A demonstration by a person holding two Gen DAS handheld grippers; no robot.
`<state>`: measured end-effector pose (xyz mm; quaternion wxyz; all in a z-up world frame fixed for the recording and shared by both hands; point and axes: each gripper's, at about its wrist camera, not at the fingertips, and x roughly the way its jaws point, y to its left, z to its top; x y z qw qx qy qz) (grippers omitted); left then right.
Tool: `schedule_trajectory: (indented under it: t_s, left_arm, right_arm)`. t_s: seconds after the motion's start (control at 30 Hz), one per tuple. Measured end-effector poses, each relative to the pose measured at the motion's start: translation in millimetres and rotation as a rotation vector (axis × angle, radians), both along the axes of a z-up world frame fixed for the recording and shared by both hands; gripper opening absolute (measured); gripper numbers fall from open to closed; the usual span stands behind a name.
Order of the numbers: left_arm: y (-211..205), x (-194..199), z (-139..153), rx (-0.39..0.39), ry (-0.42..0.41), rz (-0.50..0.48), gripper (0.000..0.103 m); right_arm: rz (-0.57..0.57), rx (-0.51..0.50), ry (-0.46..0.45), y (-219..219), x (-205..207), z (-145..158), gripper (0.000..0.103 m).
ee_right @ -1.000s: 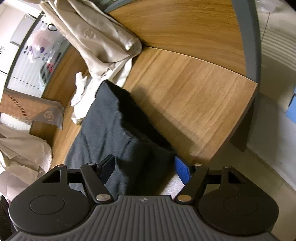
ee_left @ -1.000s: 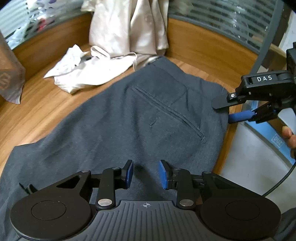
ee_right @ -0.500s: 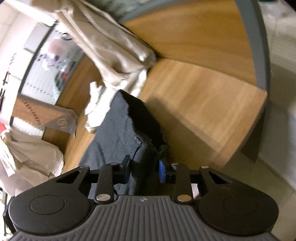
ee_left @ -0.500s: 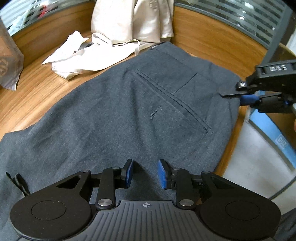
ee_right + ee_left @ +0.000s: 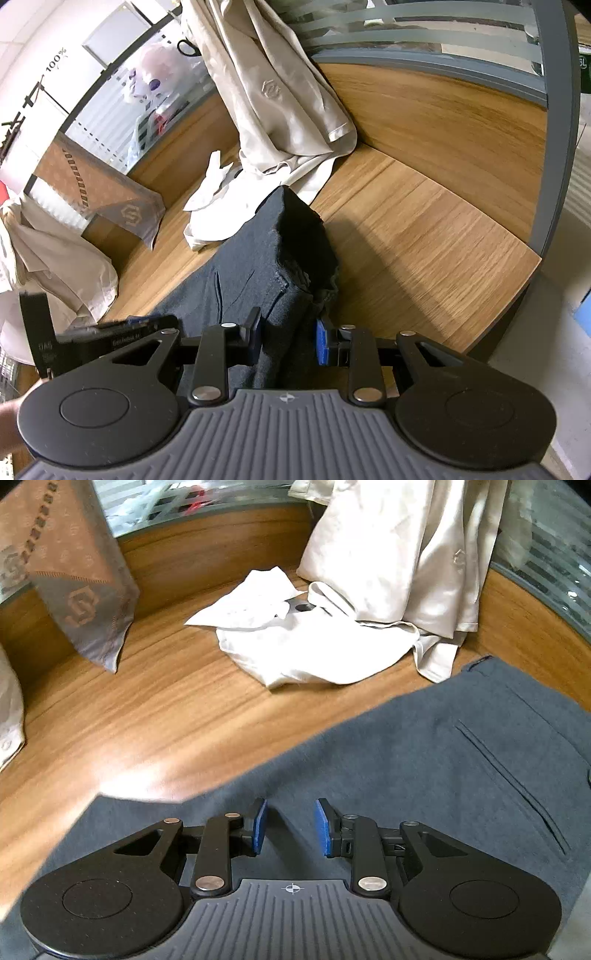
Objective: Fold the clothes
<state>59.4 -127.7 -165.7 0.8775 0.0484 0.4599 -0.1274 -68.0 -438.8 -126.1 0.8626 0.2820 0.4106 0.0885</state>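
Note:
Dark grey trousers (image 5: 424, 768) lie spread on the wooden table (image 5: 147, 716), back pocket slit facing up. My left gripper (image 5: 290, 825) hovers low over the trousers near their far edge, open, with no fabric pinched between the blue pads (image 5: 259, 827). In the right wrist view my right gripper (image 5: 288, 332) is shut on a bunched edge of the trousers (image 5: 266, 251), which rises in a raised fold ahead of the fingers. The left gripper (image 5: 110, 334) shows blurred at the left of that view, with part of a hand below it.
A crumpled white garment (image 5: 314, 646) lies just beyond the trousers. Beige garments (image 5: 406, 554) hang at the back, and a brown patterned cloth (image 5: 74, 572) hangs at the left. The table's edge (image 5: 509, 288) drops off to the right of the trousers.
My right gripper went from open to shut on the trousers' edge and lifted it into a fold. My left gripper swung left over the trousers, staying open.

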Motion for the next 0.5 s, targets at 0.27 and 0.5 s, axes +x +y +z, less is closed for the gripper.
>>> schedule_trajectory:
  t_s: [0.27, 0.5]
  left_arm:
    - [4, 14, -6, -0.037, 0.049, 0.037, 0.034]
    - [34, 3, 23, -0.136, 0.039, 0.128, 0.032]
  right_arm:
    - [0.014, -0.056, -0.004, 9, 3, 4, 0.031]
    - [0.119, -0.278, -0.104, 53, -3, 41, 0.029]
